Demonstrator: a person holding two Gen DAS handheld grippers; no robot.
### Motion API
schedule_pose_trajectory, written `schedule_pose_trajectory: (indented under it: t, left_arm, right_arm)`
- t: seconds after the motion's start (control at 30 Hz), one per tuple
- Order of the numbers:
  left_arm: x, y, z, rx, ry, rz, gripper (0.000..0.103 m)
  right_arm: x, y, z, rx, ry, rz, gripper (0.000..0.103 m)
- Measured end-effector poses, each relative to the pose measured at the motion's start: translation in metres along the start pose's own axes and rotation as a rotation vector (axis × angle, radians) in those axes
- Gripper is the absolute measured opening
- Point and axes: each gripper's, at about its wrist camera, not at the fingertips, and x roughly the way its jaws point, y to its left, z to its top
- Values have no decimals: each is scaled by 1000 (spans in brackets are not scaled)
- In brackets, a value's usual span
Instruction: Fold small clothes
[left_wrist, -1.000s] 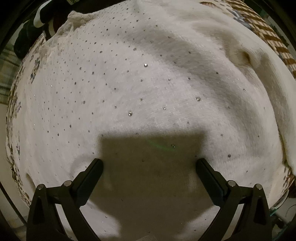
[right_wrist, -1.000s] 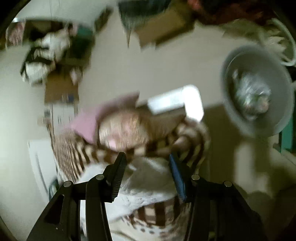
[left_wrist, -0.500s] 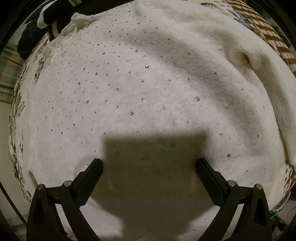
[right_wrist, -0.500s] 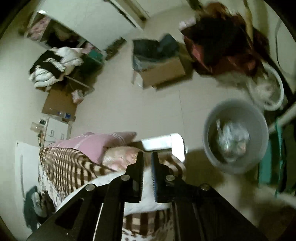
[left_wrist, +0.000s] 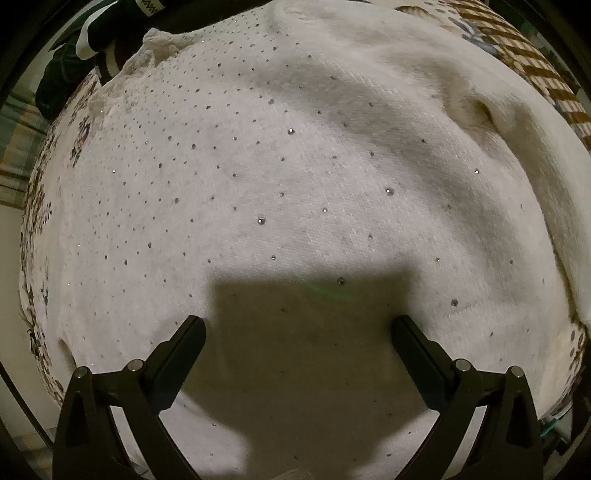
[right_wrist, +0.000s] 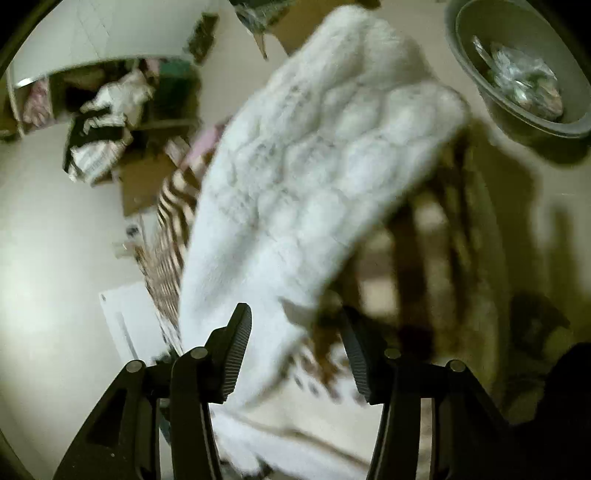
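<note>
A white knit sweater (left_wrist: 295, 177) dotted with small rhinestones lies spread flat and fills the left wrist view. My left gripper (left_wrist: 297, 332) is open and hovers just above its near part, casting a shadow on it. In the right wrist view a white cable-knit sleeve (right_wrist: 314, 166) of the sweater hangs loose in the air, blurred by motion. My right gripper (right_wrist: 295, 328) is open, its jaws standing either side of the sleeve's lower end without pinching it.
The sweater lies on a brown-and-cream checked blanket (left_wrist: 535, 66), which also shows in the right wrist view (right_wrist: 173, 236). A dark striped garment (left_wrist: 96, 40) lies at the far left edge. Off the bed are a grey basin (right_wrist: 524, 77), cardboard boxes (right_wrist: 144, 181) and piled clothes (right_wrist: 107, 122).
My right gripper was shut half a second ago and has opened; the white sleeve now swings free in front of it. The left gripper has drawn back slightly, still open.
</note>
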Motion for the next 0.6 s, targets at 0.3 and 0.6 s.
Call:
schedule_pose_trajectory:
  t: [0.3,0.6]
  left_arm:
    - [1,10,-6,-27,-2,-21,103]
    - [-16,70,-15,-151,-21,-78,103]
  right_arm:
    - [-10,17,12,3,-174,22,20]
    - [-65,132,-14,-346,-276,-117,8]
